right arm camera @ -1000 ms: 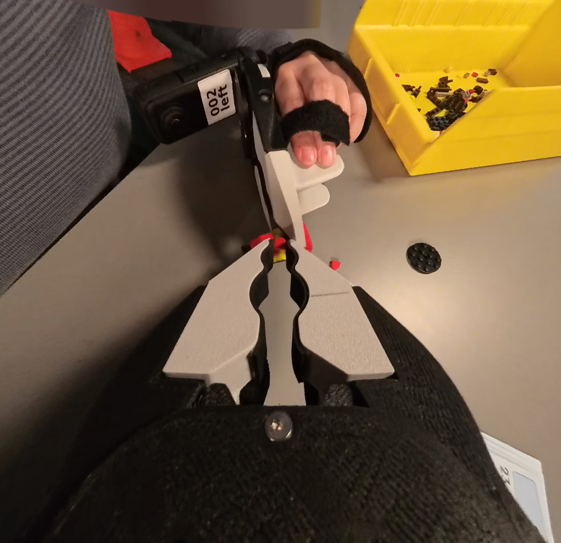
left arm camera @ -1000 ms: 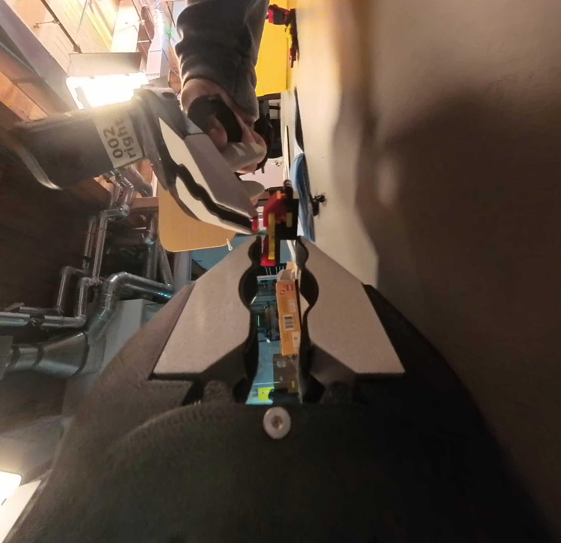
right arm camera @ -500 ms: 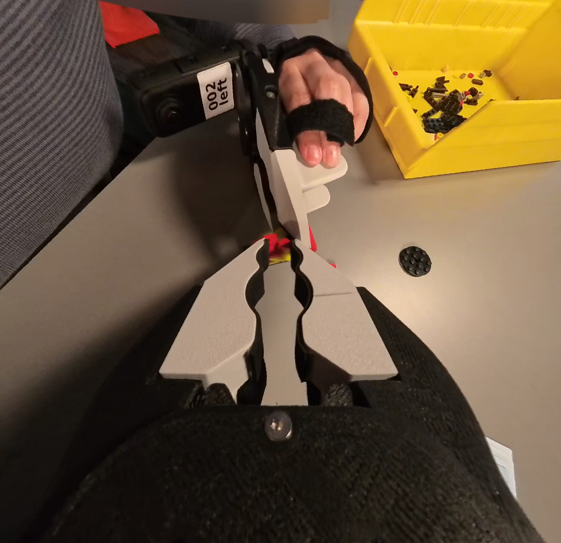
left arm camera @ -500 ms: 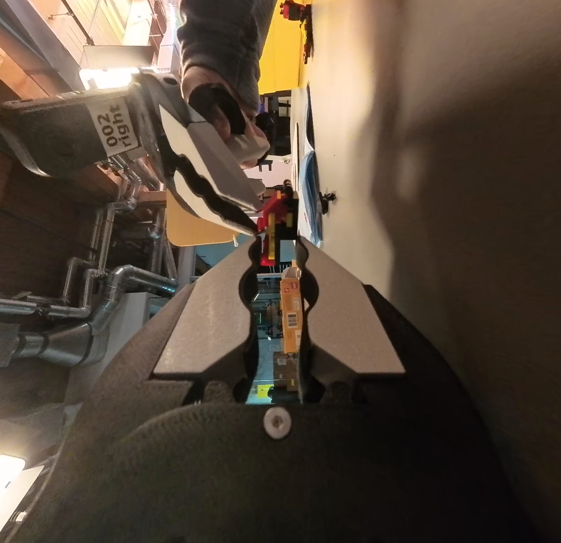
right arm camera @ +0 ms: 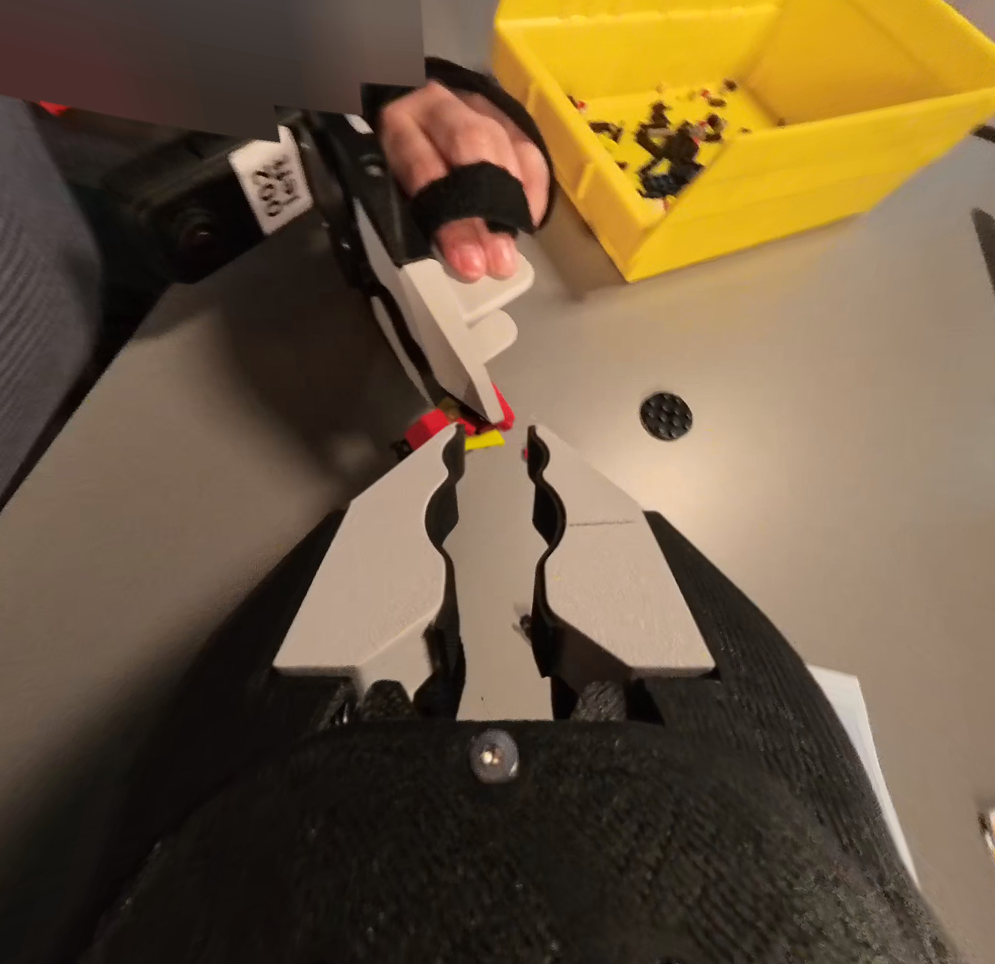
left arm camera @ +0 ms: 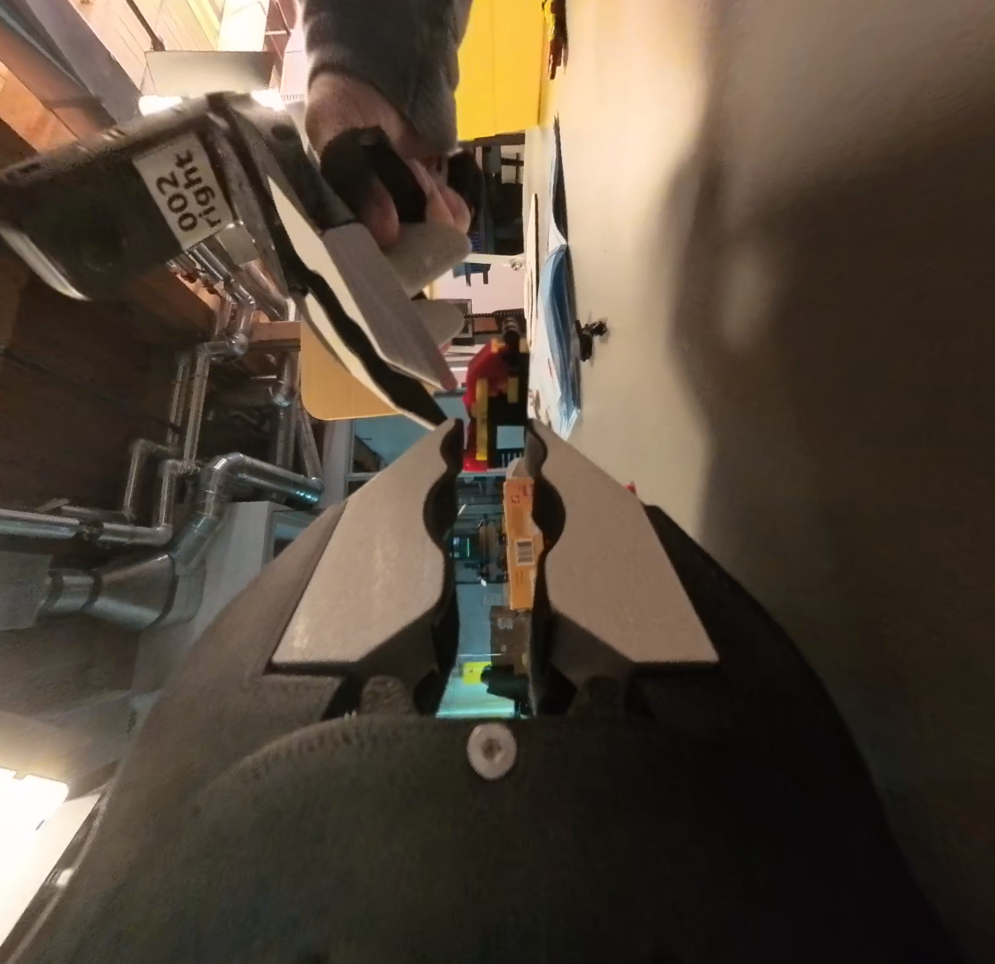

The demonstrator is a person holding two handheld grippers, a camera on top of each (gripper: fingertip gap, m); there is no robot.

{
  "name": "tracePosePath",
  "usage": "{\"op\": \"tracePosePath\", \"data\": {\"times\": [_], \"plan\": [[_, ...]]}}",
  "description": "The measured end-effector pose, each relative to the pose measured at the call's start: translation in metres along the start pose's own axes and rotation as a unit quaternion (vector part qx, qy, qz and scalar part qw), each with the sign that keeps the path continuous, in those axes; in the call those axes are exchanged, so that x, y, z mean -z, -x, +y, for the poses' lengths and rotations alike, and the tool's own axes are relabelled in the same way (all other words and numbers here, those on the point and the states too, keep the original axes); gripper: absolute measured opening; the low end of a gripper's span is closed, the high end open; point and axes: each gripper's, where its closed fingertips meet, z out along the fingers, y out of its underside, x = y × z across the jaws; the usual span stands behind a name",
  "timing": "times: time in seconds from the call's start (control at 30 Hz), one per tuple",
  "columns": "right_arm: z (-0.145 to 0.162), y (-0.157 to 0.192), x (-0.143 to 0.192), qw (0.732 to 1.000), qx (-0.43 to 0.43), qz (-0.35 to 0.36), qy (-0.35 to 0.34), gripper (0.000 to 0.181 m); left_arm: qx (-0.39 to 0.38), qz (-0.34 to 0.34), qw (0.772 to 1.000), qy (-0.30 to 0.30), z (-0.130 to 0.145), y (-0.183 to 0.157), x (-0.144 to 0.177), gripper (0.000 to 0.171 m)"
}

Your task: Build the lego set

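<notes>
The right gripper [right arm camera: 492,436] stood parted just short of the red, yellow and black lego model [right arm camera: 457,426] on the grey table [right arm camera: 754,453]. The left gripper [left arm camera: 491,432] clamped that model at its tips. Beyond sat the black round piece [right arm camera: 666,417], then the yellow bin [right arm camera: 754,184] of loose bricks.

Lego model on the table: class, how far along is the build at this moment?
Done: a partly built red, yellow and black lego model exists. In hand: the left tongs grip it, while the right tongs sit open just beside it, holding nothing. Left: many loose pieces wait in the yellow bin, and a black round part lies unused.
</notes>
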Motion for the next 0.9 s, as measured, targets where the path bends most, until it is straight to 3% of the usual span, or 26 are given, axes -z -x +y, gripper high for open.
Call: {"op": "tracePosePath", "data": {"times": [0.17, 0.3, 0.53, 0.8, 0.83, 0.9], "plan": [[-0.005, -0.001, 0.002, 0.996, -0.087, -0.007, -0.001, 0.016, -0.009, -0.001, 1.000, 0.029, 0.011, 0.000, -0.003, 0.021], [-0.003, 0.001, -0.003, 0.995, -0.101, -0.001, 0.016, 0.012, -0.010, 0.001, 0.999, 0.031, 0.011, 0.000, -0.004, 0.021], [0.004, 0.004, -0.010, 0.993, -0.114, -0.006, 0.036, 0.008, -0.012, 0.003, 1.000, 0.022, 0.007, -0.001, -0.004, 0.021], [0.001, 0.019, 0.001, 0.993, -0.078, -0.085, 0.017, 0.005, 0.002, 0.000, 1.000, -0.006, -0.002, 0.002, -0.001, 0.020], [0.002, 0.020, 0.002, 0.993, -0.074, -0.091, 0.016, 0.005, 0.005, -0.001, 1.000, -0.006, -0.001, 0.003, 0.000, 0.011], [0.003, 0.019, 0.005, 0.993, -0.066, -0.095, 0.012, 0.005, 0.002, 0.001, 1.000, -0.005, 0.000, 0.002, -0.001, 0.011]]}}
